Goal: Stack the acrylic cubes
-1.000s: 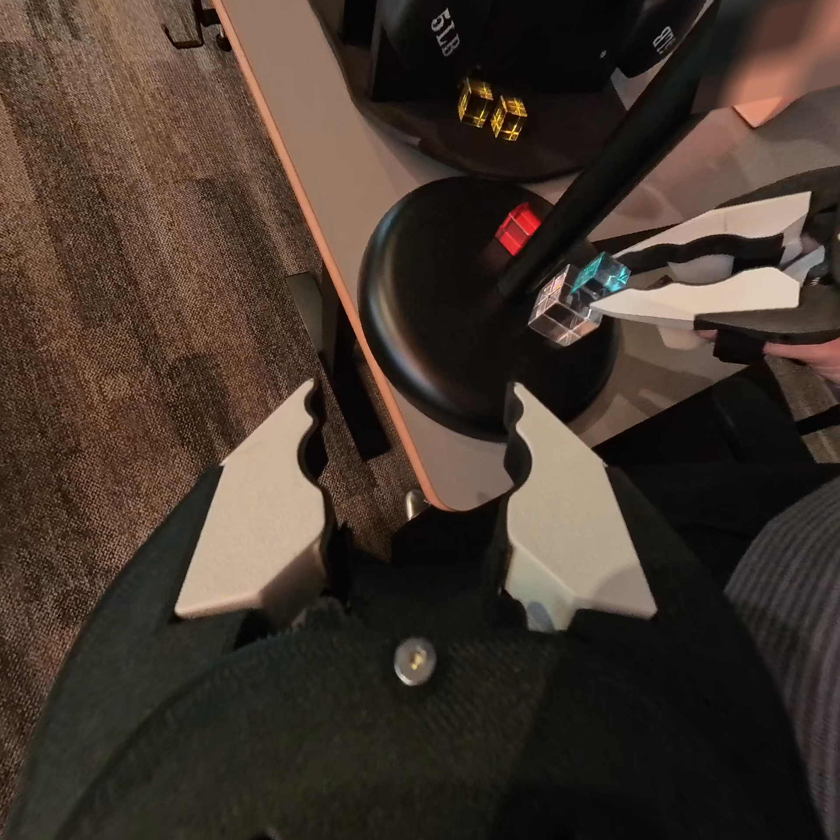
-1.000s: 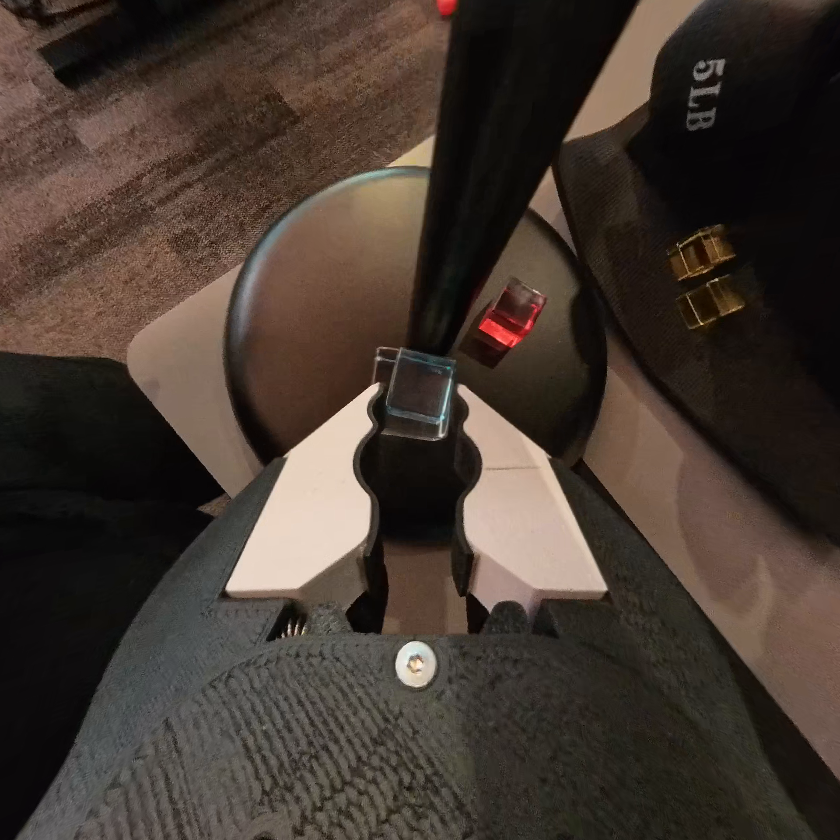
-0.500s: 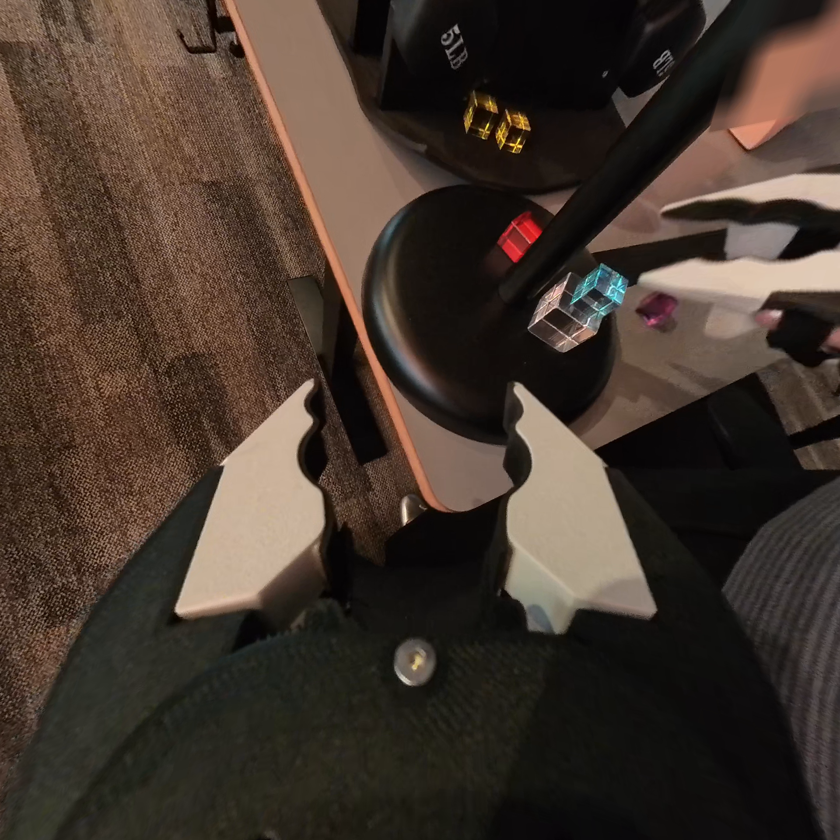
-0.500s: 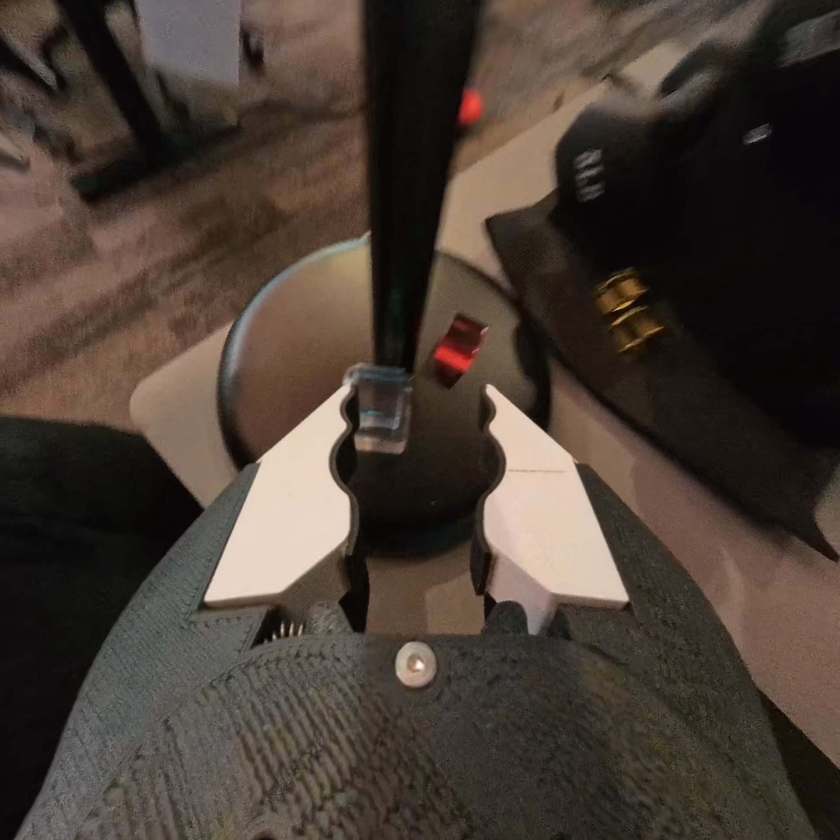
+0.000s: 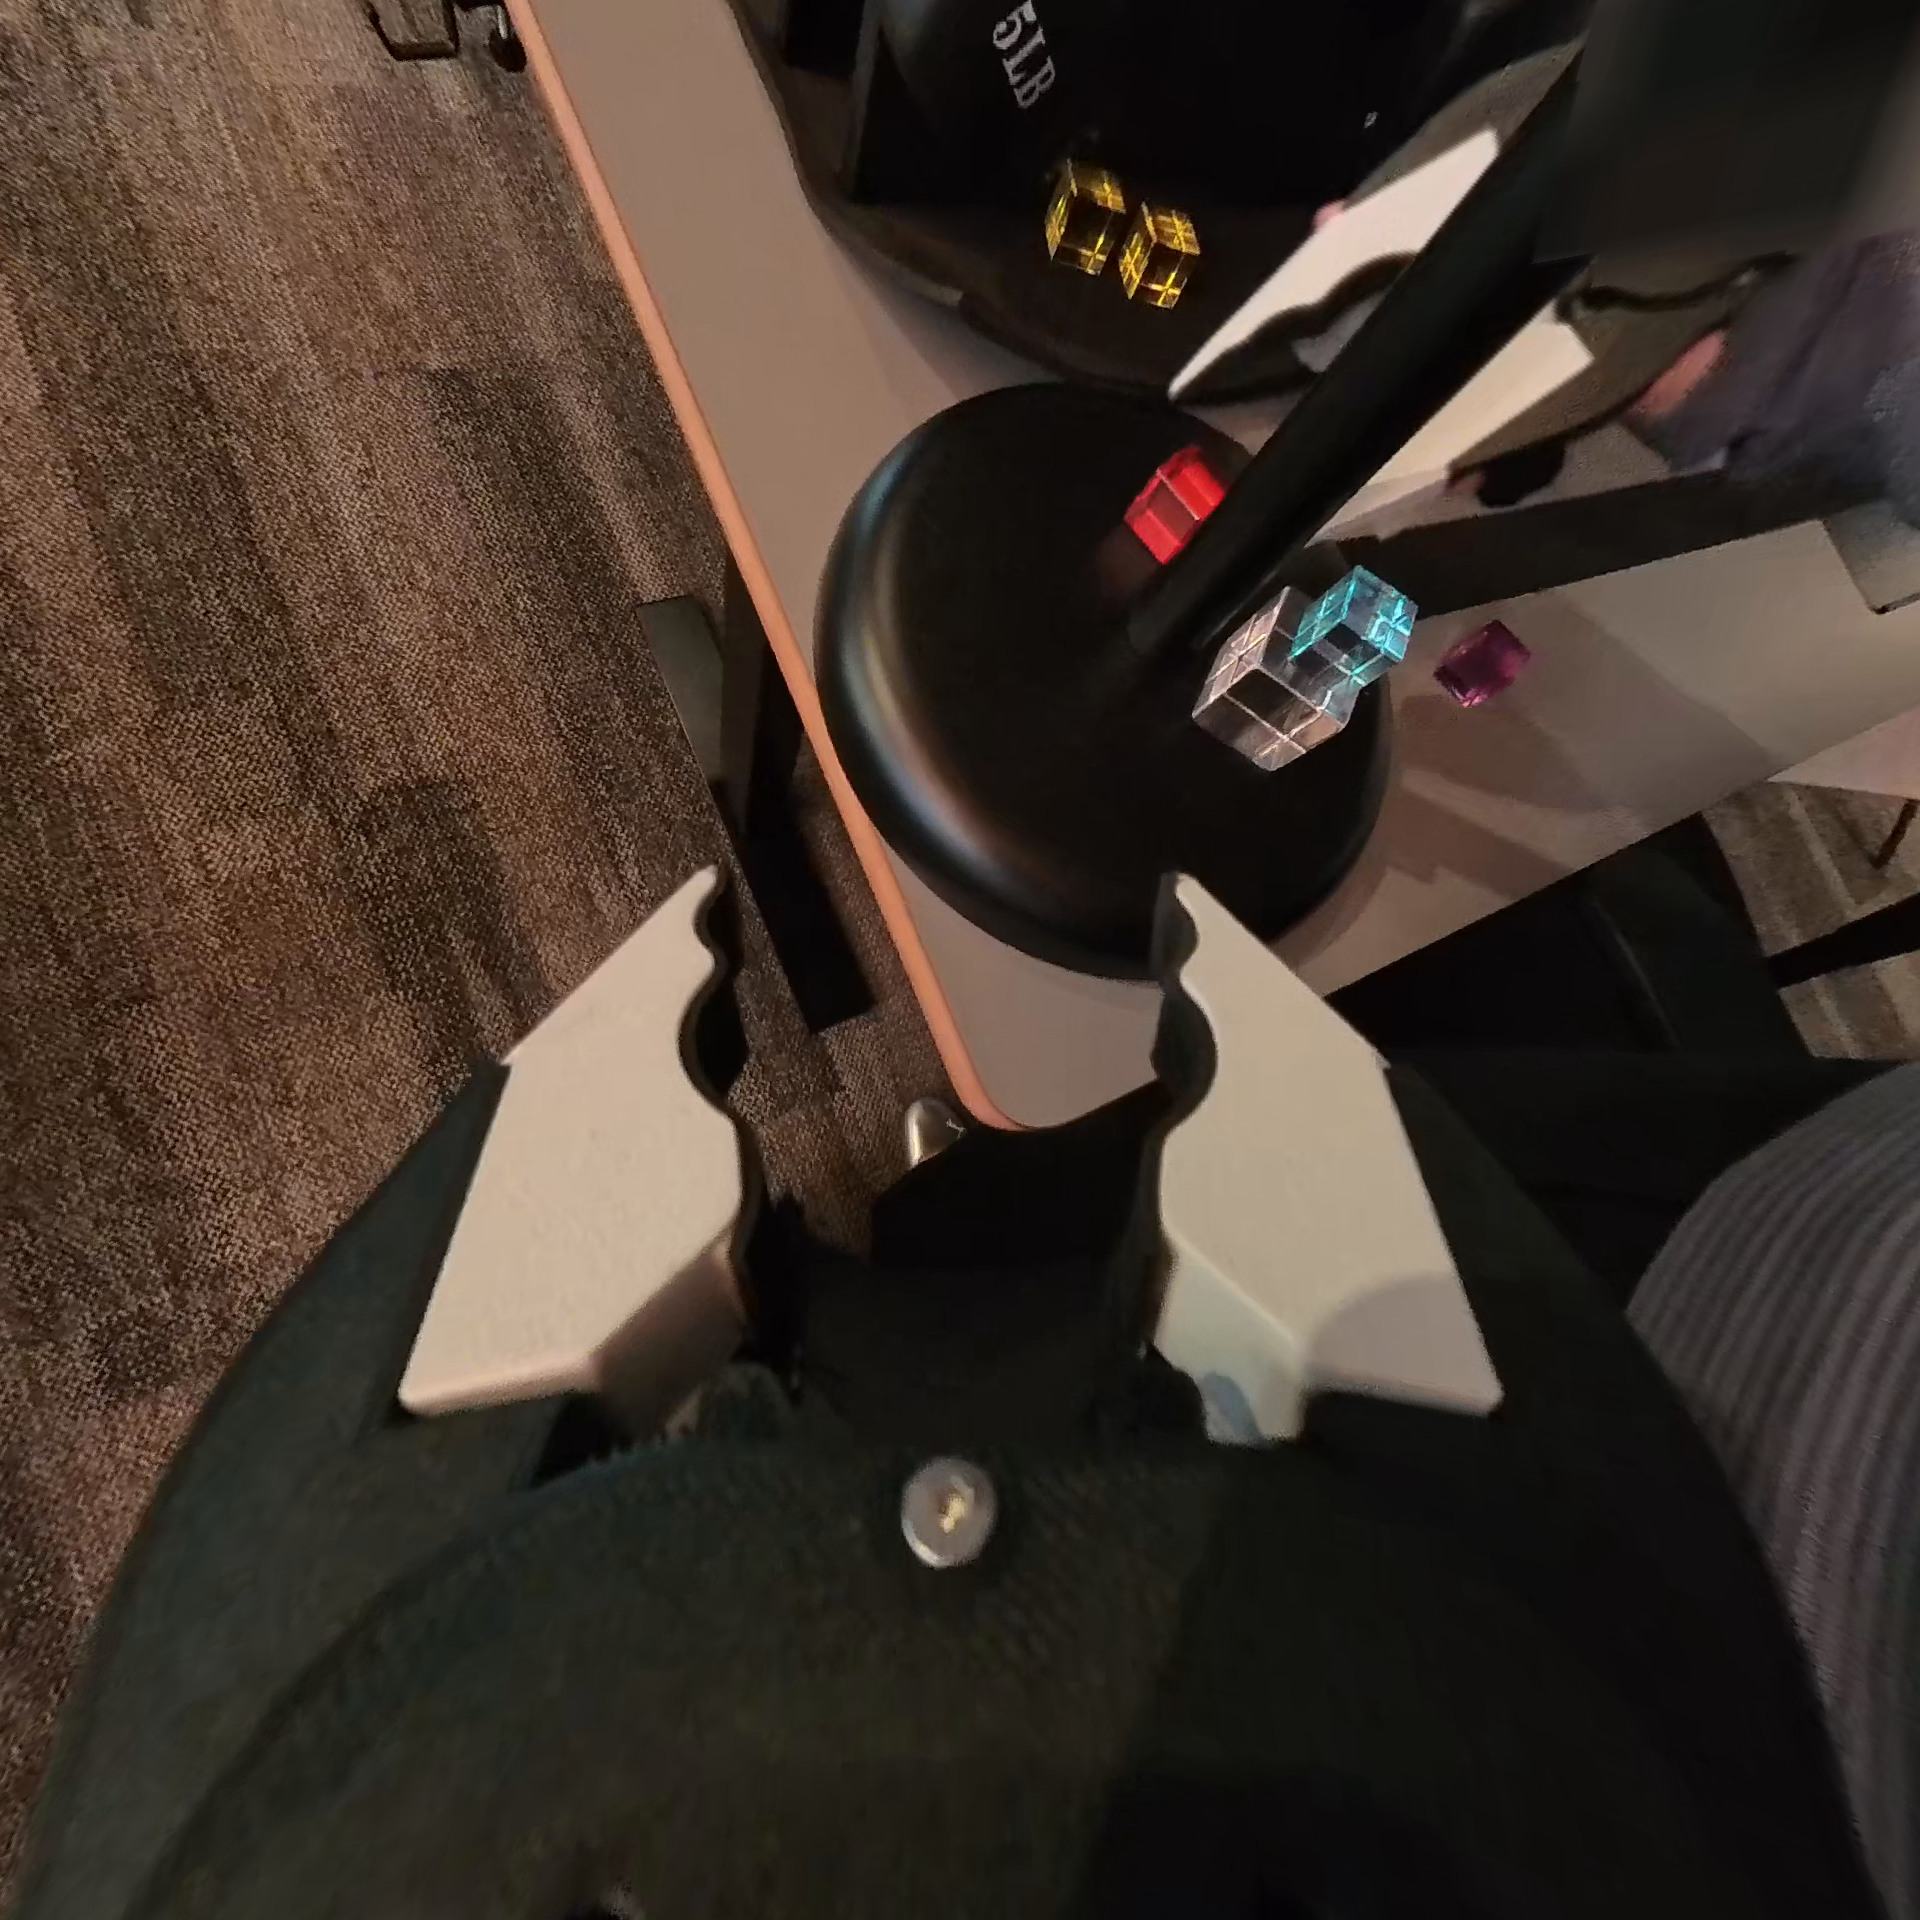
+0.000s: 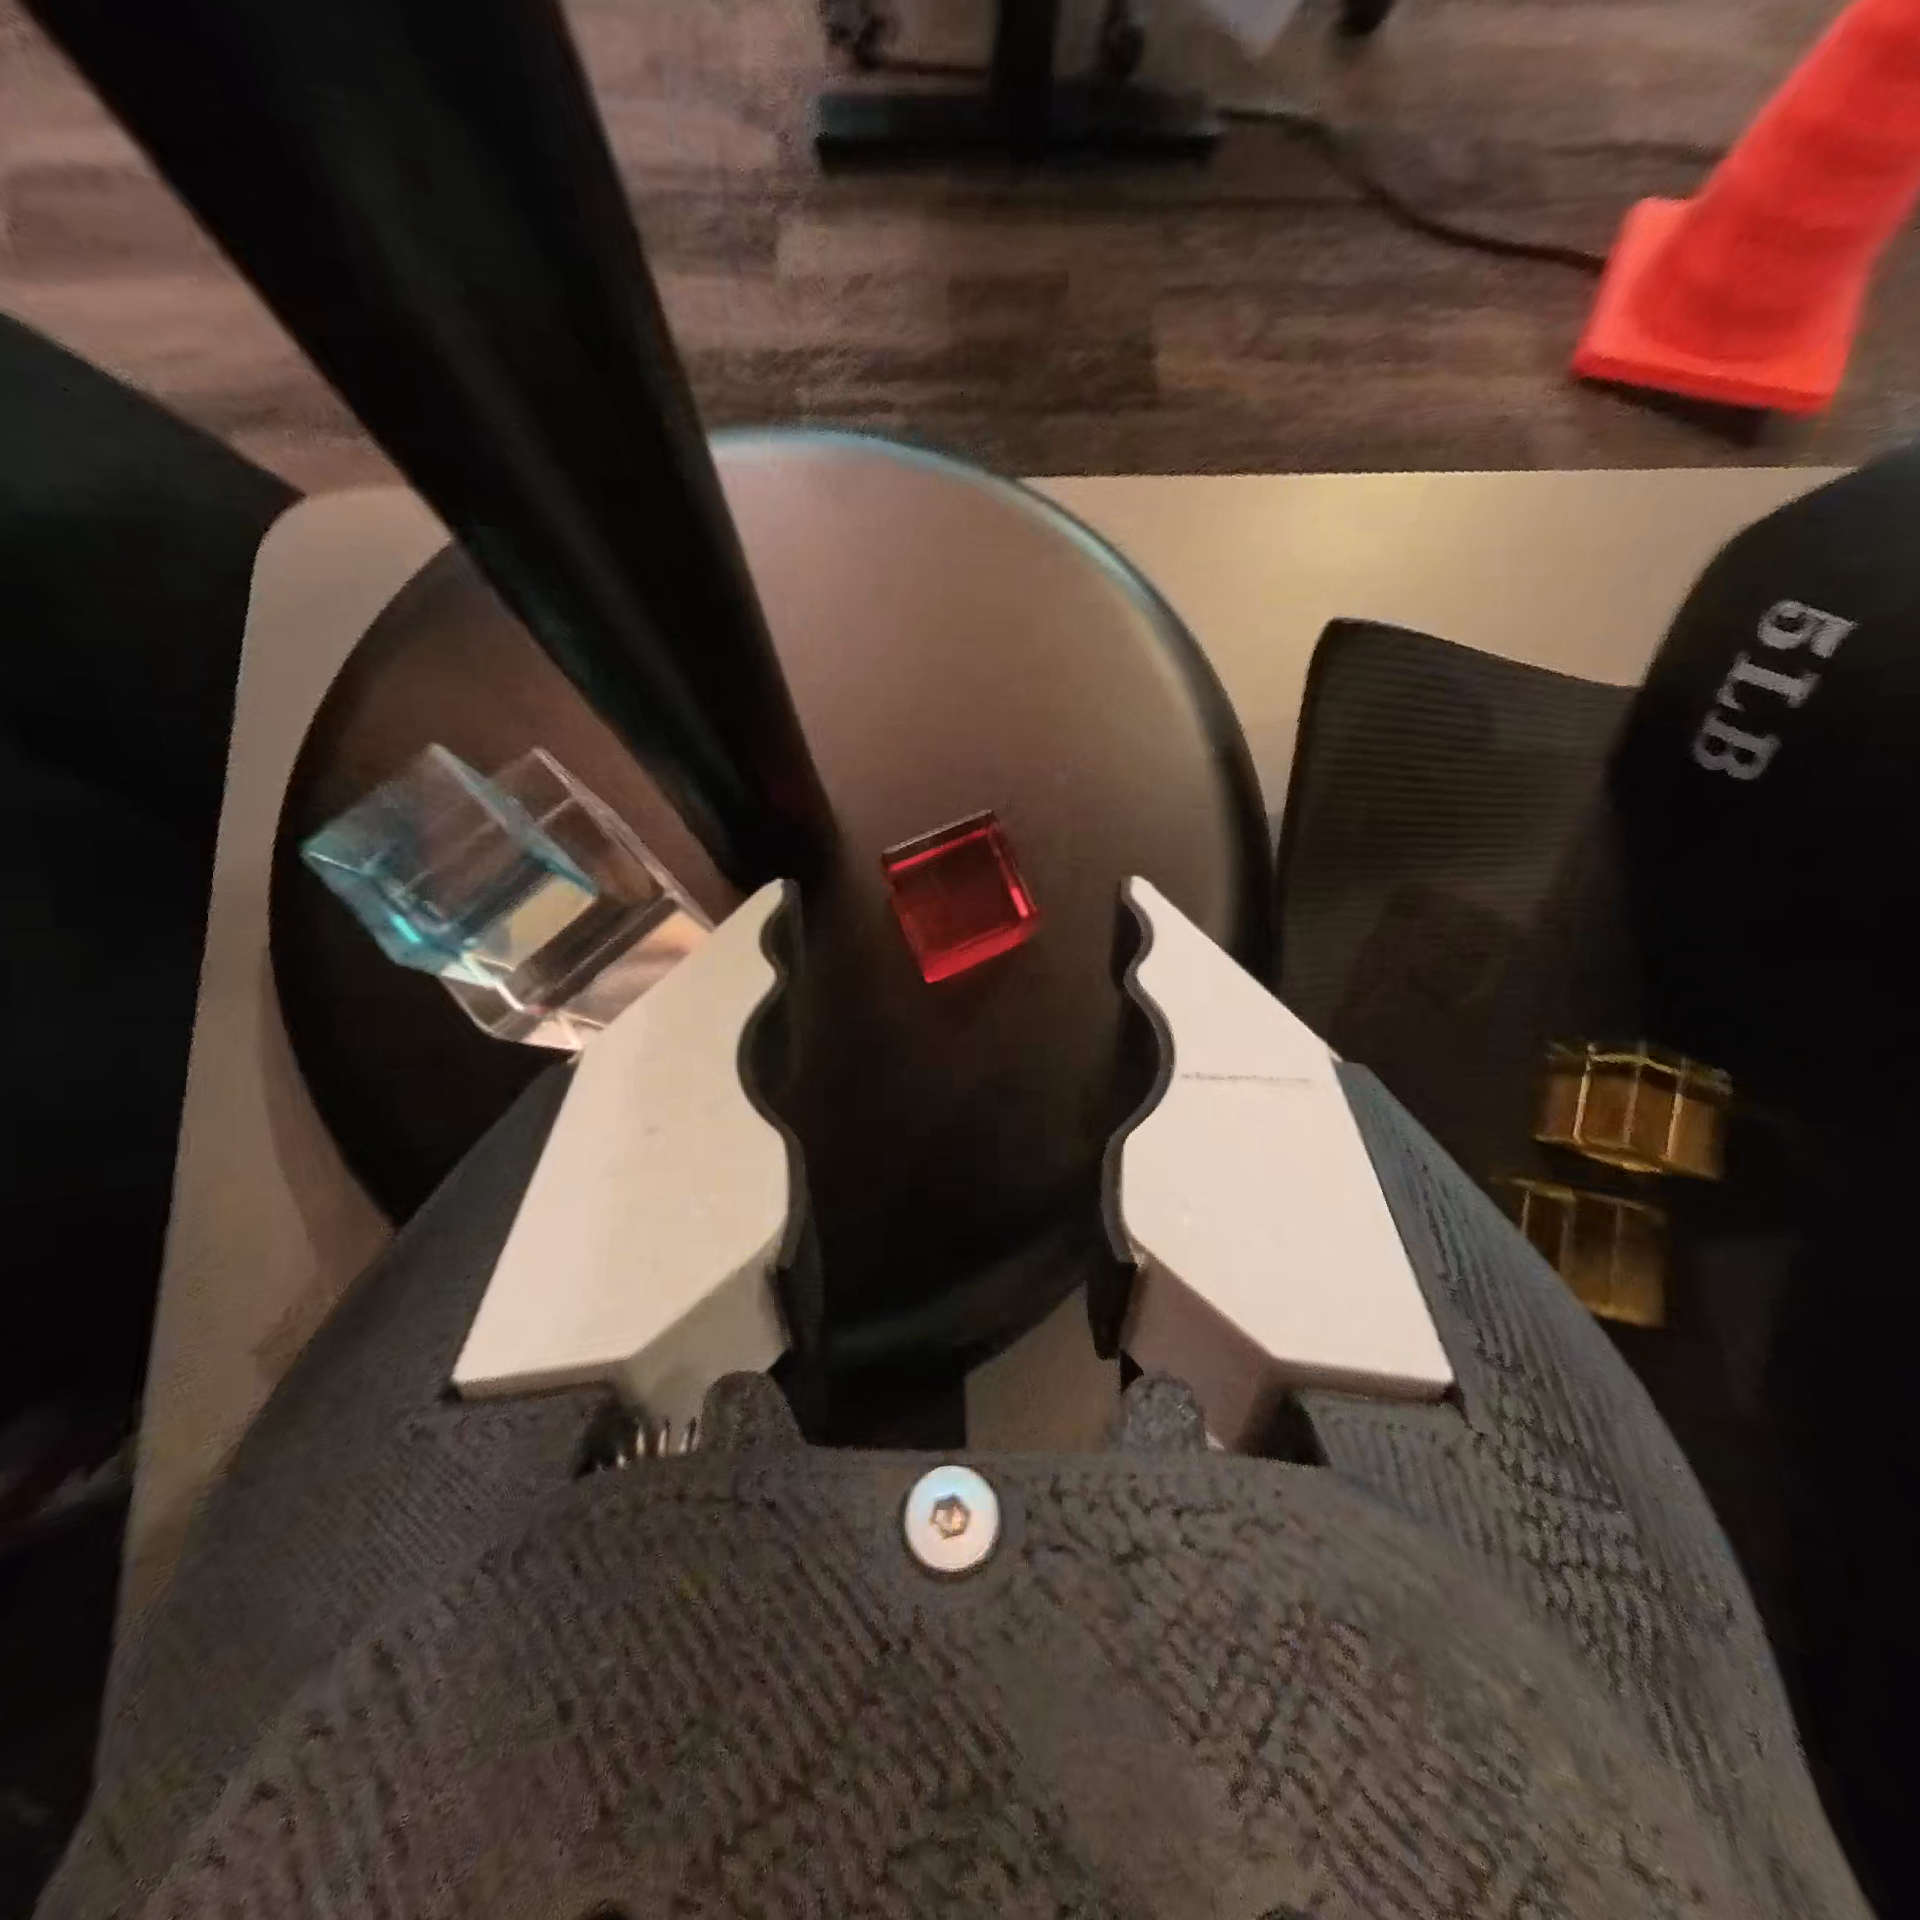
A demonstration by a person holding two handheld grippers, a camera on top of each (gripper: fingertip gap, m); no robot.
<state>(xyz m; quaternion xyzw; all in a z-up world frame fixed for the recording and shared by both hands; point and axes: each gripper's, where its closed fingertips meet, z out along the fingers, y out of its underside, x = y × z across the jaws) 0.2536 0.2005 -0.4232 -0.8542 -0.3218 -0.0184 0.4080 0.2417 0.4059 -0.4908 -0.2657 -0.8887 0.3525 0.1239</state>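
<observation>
Since a second ago our right gripper (image 6: 956, 904) let go of the blue cube (image 6: 390, 883) and swung right; its jaws now gape, framing the red cube (image 6: 958, 896) without touching it. Blue sits on the clear cube (image 5: 1262, 707) (on the black base (image 5: 987, 748)). Left gripper (image 5: 945, 894) hangs wide apart, holding nothing.

A black round base (image 6: 935, 644) with a slanting pole (image 6: 582, 520) carries a red cube (image 6: 958, 896) and a blue cube (image 6: 384, 883) atop a clear cube (image 6: 551, 935); two yellow cubes (image 5: 1122, 234) lie by a black weight (image 6: 1787, 790).
</observation>
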